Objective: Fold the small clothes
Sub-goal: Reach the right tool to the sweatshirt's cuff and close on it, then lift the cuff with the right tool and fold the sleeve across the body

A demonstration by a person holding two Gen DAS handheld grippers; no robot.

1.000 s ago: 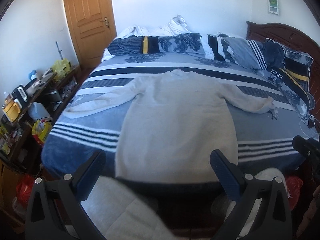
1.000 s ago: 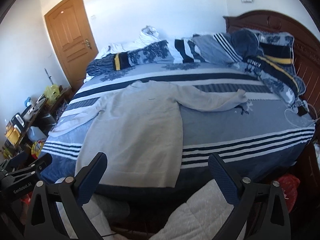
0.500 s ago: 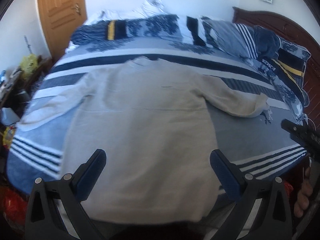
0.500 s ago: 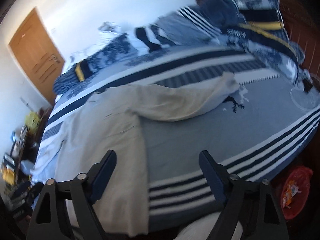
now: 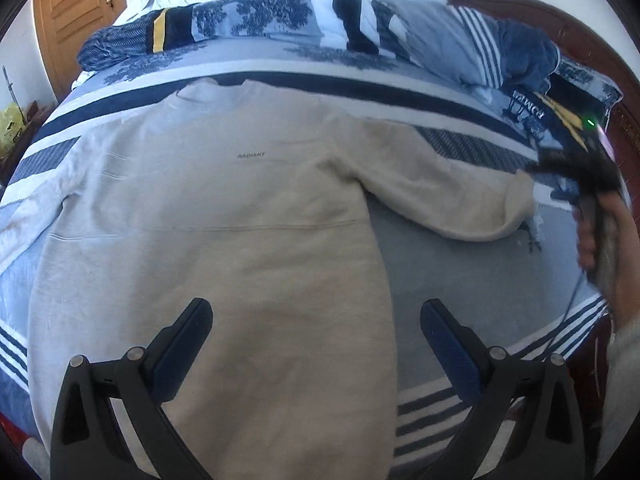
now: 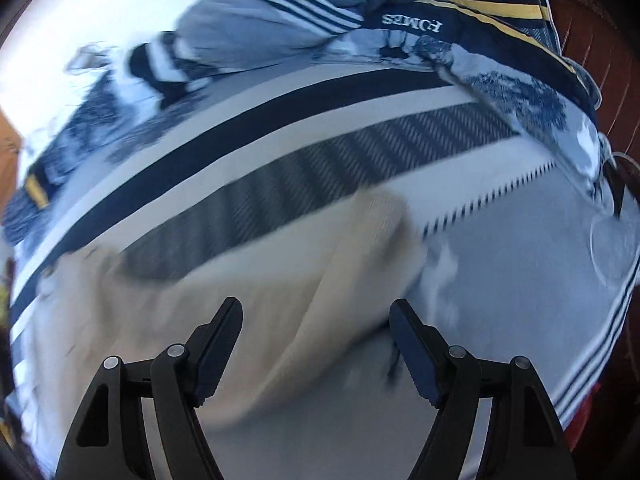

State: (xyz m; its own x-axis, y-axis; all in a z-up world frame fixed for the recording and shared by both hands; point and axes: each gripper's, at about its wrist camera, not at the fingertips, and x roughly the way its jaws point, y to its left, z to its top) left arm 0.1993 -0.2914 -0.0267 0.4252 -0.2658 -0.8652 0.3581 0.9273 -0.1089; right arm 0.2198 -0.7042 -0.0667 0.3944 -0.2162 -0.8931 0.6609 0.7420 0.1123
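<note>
A beige sweatshirt (image 5: 224, 216) lies flat and face up on the striped blue bedspread (image 5: 472, 272), collar toward twelve o'clock in the left wrist view, body running down to six o'clock, one sleeve stretched out toward three o'clock. The left gripper (image 5: 316, 344) hangs above the lower part of the sweatshirt's body with its jaws wide apart – nothing between them, the pads clear of the cloth. At three o'clock in that same view a hand (image 5: 600, 240) holds the other tool, blurred, just past the end of the sleeve. The right gripper (image 6: 316, 344) tilts down over that sleeve (image 6: 320, 304); its jaws have just been closing a little yet stand well apart, and the cuff (image 6: 384, 216) lies ahead of them toward twelve o'clock, the pads not pressing on the fabric. That view is smeared by motion, so fine detail of the cuff cannot be told. Pillows and a rumpled quilt (image 5: 460, 40) pile up from eleven to two o'clock against a dark wooden headboard (image 5: 600, 72), and a wooden door (image 5: 76, 20) stands at ten o'clock – a white cable (image 6: 616, 240) curls on the bedspread at three o'clock in the right wrist view.
</note>
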